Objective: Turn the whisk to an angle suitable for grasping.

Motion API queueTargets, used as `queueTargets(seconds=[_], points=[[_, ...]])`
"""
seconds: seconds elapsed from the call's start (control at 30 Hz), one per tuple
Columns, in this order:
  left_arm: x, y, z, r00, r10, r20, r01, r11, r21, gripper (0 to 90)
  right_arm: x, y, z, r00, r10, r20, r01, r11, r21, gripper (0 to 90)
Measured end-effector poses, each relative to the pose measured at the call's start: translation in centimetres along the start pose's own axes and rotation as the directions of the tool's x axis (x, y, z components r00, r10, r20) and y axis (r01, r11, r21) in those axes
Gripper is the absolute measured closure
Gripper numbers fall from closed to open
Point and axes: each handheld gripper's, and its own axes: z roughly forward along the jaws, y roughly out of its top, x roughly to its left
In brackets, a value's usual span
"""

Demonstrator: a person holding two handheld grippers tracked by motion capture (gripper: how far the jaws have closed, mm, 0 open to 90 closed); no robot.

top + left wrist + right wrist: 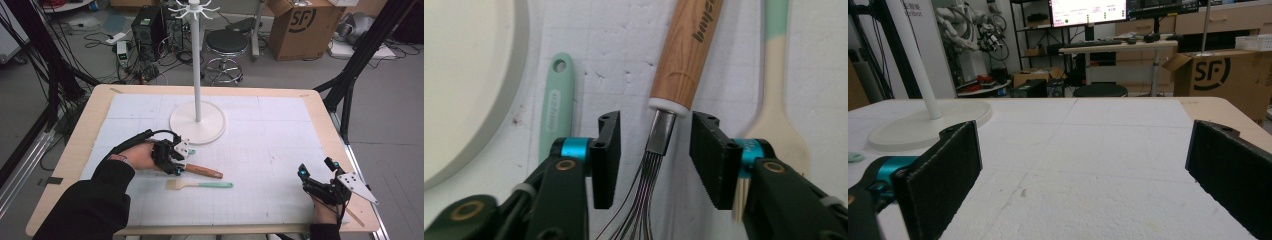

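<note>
Covering most of the table (75, 150), a white foam mat (270, 150) carries the white hook stand (198, 122) at its far middle. Nearer lies the wooden-handled whisk (686, 55), between a mint-handled utensil (556, 105) and a mint-and-cream brush (776, 115). The left gripper (655, 160) straddles the whisk's metal neck, jaws apart and not touching it. The right gripper (325, 182) rests wide open at the near right corner.

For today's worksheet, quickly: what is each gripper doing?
Left gripper: open, fingers either side of the whisk neck, not touching.
Right gripper: open, empty.
</note>
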Motion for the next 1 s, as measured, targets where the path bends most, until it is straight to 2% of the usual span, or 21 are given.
queueTargets(seconds=[0.13, 0.17, 0.33, 0.37, 0.4, 0.6, 0.67, 0.73, 0.87, 1.0], points=[[0.0, 0.0, 0.2, 1.0000, 0.009, 0.002, -0.009, 0.9999, 0.010, 60.5, 0.0, 0.0, 0.0, 1.0000, 0.004, -0.003, -0.004, 1.000, 0.000, 0.4], [0.0, 0.0, 0.2, 0.9997, 0.024, 0.000, -0.024, 0.9996, 0.013, 63.1, 0.0, 0.0, -0.1, 1.0000, 0.002, -0.001, -0.002, 1.000, 0.002, 0.4], [-0.2, 0.0, 0.4, 0.9994, 0.034, -0.006, -0.034, 0.9992, 0.024, 72.6, -0.1, -0.1, -0.1, 1.0000, 0.002, -0.002, -0.002, 1.000, 0.005, 0.4], [-0.1, 0.1, 0.4, 0.9991, 0.041, -0.007, -0.041, 0.9989, 0.024, 74.5, 0.1, -0.1, -0.2, 0.9998, 0.021, -0.001, -0.021, 1.000, 0.013, 0.4], [-0.2, 0.1, 0.4, 0.9991, 0.041, -0.006, -0.041, 0.9989, 0.025, 75.5, 0.0, -0.1, -0.1, 0.9999, 0.011, 0.000, -0.011, 1.000, 0.010, 0.4], [-0.7, 0.1, 0.4, 0.9949, 0.101, -0.003, -0.101, 0.9944, 0.030, 78.9, -0.1, -0.1, -0.1, 1.0000, -0.003, 0.000, 0.003, 1.000, 0.006, 0.4], [-0.9, 0.2, 0.4, 0.9945, 0.104, -0.010, -0.104, 0.9941, 0.032, 80.1, -0.1, -0.1, -0.2, 1.0000, 0.001, -0.001, -0.001, 1.000, 0.006, 0.4], [-1.1, 0.3, 0.3, 0.9959, 0.090, -0.013, -0.089, 0.9951, 0.042, 80.6, -0.1, -0.1, -0.2, 1.0000, 0.001, -0.001, -0.001, 1.000, 0.008, 0.4], [-1.2, 0.3, 0.3, 0.9964, 0.085, -0.003, -0.085, 0.9954, 0.043, 81.0, -0.1, -0.1, -0.2, 1.0000, 0.006, 0.000, -0.006, 1.000, 0.009, 0.4], [-1.5, 0.4, 0.0, 0.9955, 0.095, 0.002, -0.095, 0.9946, 0.043, 81.0, -0.1, -0.1, -0.2, 1.0000, 0.007, 0.001, -0.007, 1.000, 0.005, 0.4]])
